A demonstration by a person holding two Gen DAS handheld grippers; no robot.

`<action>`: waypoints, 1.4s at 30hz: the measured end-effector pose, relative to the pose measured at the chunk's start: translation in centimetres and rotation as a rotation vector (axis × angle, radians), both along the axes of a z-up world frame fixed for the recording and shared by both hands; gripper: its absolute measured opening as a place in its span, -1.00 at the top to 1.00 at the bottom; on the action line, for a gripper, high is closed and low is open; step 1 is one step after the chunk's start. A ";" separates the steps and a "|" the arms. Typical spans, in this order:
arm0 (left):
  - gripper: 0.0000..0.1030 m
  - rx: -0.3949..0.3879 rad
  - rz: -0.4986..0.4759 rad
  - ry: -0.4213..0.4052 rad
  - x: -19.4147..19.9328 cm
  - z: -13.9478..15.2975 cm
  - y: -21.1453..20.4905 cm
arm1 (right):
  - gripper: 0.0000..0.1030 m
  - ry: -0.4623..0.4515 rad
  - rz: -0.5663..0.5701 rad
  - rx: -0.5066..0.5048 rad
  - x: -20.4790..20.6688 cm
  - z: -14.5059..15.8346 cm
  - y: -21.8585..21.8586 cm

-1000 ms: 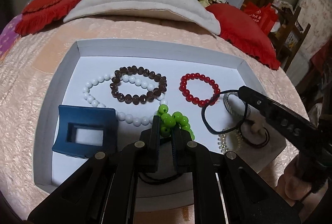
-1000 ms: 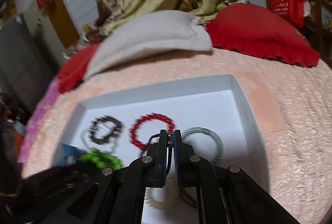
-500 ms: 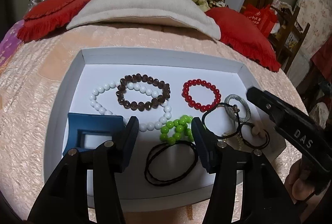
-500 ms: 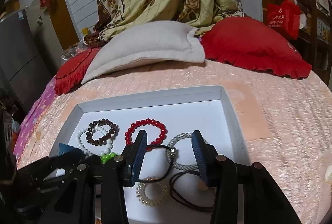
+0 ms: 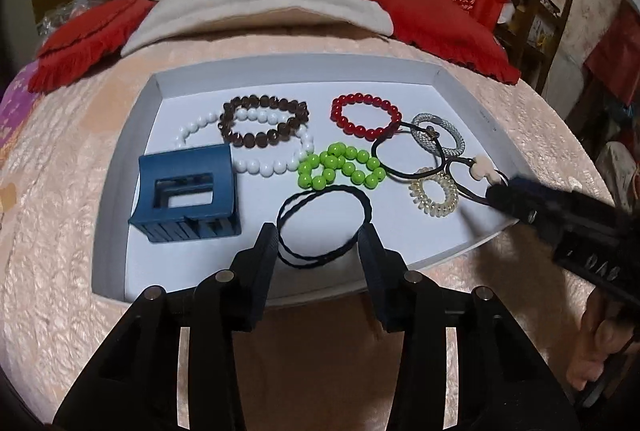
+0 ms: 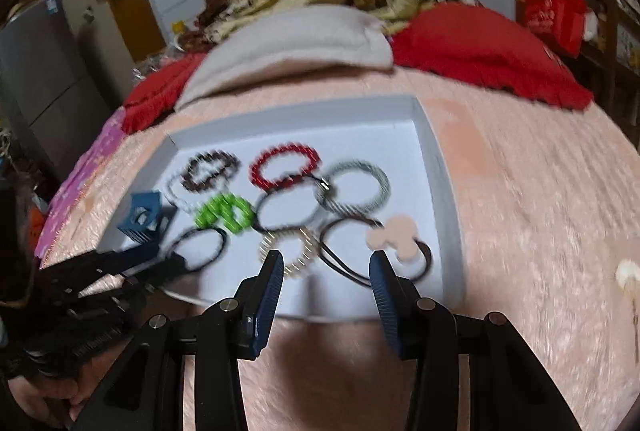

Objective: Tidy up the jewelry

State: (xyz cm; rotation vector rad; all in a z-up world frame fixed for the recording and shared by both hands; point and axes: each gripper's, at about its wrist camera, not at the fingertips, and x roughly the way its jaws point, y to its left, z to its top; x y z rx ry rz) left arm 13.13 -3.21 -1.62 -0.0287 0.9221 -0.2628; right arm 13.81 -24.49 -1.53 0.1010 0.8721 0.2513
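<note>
Closing slightly with nothing pinched, the left gripper (image 5: 318, 241) straddles a black twisted hair tie (image 5: 324, 221) at the white tray's (image 5: 132, 127) near edge. The right gripper (image 6: 326, 269) gapes empty over the same edge. Farther in lie green beads (image 5: 340, 167), then a red bead bracelet (image 5: 366, 115).

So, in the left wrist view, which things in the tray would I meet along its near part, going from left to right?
blue hair claw → black twisted hair tie → clear spiral hair tie → dark hair tie with the beige charm
</note>
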 end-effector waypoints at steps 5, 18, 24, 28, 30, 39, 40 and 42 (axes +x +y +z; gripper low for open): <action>0.21 -0.025 0.007 0.016 -2.2 0.1 1.0 | 0.16 0.007 0.010 0.050 -2.1 -0.2 -0.6; -0.81 -0.079 0.208 -0.198 -13.4 5.4 5.1 | -0.72 -0.142 -0.040 0.023 -13.4 3.8 -0.7; -0.99 0.123 0.236 -0.206 -14.1 6.5 4.4 | -0.72 -0.191 0.052 -0.099 -16.4 4.2 3.3; -0.99 0.163 0.228 -0.251 -14.5 7.1 4.4 | -0.80 -0.207 0.055 -0.125 -16.7 4.3 3.1; -0.99 0.158 0.247 -0.229 -13.7 6.8 4.5 | -0.84 -0.204 0.052 -0.130 -16.3 4.2 2.5; -0.99 0.016 0.258 -0.147 -11.7 5.9 4.6 | -0.92 -0.198 -0.011 -0.089 -14.9 4.8 1.0; -0.99 0.029 0.263 -0.136 -11.3 5.4 4.5 | -0.95 -0.198 -0.014 -0.100 -14.8 4.6 1.2; -0.99 0.079 0.262 -0.087 -10.2 4.1 3.8 | -0.96 -0.175 -0.005 -0.126 -14.3 3.7 1.7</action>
